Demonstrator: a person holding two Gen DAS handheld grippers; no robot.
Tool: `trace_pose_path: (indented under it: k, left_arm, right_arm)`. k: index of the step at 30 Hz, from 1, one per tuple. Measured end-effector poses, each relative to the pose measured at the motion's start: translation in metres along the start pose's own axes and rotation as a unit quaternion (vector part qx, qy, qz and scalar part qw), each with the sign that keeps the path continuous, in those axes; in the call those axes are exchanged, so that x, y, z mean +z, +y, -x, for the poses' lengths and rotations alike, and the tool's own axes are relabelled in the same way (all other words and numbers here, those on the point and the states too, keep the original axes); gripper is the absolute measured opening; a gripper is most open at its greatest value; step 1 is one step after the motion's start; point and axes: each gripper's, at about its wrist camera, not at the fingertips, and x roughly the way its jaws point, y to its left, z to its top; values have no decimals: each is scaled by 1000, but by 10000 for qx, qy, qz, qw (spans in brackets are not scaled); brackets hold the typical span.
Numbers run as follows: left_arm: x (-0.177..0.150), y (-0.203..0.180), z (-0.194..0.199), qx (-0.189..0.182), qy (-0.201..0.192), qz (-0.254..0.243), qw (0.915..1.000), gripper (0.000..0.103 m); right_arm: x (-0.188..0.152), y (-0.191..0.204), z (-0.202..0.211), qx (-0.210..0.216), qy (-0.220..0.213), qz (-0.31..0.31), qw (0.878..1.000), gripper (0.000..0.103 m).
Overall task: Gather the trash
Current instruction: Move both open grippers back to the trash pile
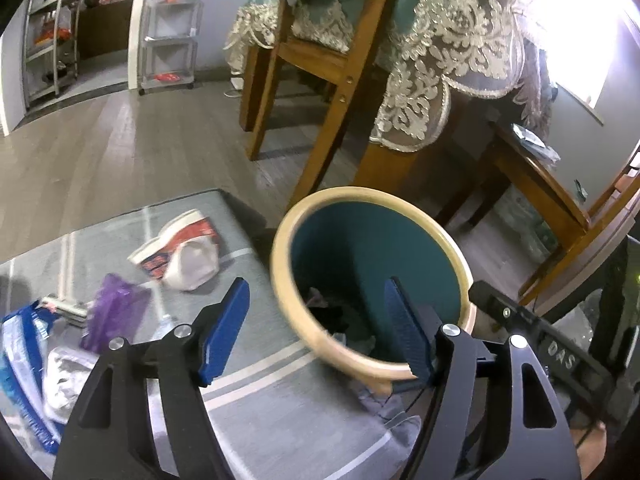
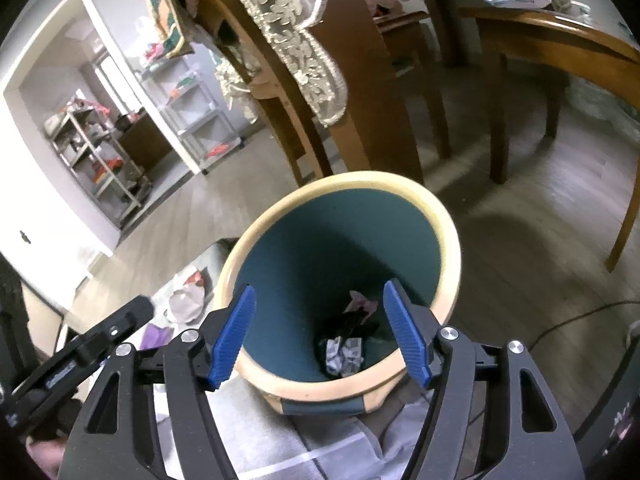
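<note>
Litter (image 1: 180, 252) on the grey mat left of the released left hand-held gripper (image 1: 316, 328) shows only there; crumpled wrappers (image 2: 346, 350) show between the right hand-held gripper's (image 2: 320, 332) spread ribbed blue pads, inside the round teal bin (image 2: 448, 216).

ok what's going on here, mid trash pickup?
A person holds two claws over a teal bin that already has some crumpled scraps at the bottom. The left claw and right claw are both open with nothing between the pads. A purple wrapper, a blue-and-white bag and a red-and-white package lie on the grey mat.
</note>
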Motion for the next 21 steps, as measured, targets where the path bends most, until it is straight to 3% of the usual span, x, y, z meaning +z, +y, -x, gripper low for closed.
trace_pose_path:
  k: [8, 21]
  left_arm:
    - [-22, 36, 45, 355, -126, -66, 9993, 69]
    - [-65, 123, 122, 1169, -294, 540, 9912, 69]
  right_arm:
    - [-8, 18, -2, 88, 67, 365, 9993, 69]
    - [-30, 51, -3, 214, 229, 1016, 9943, 69]
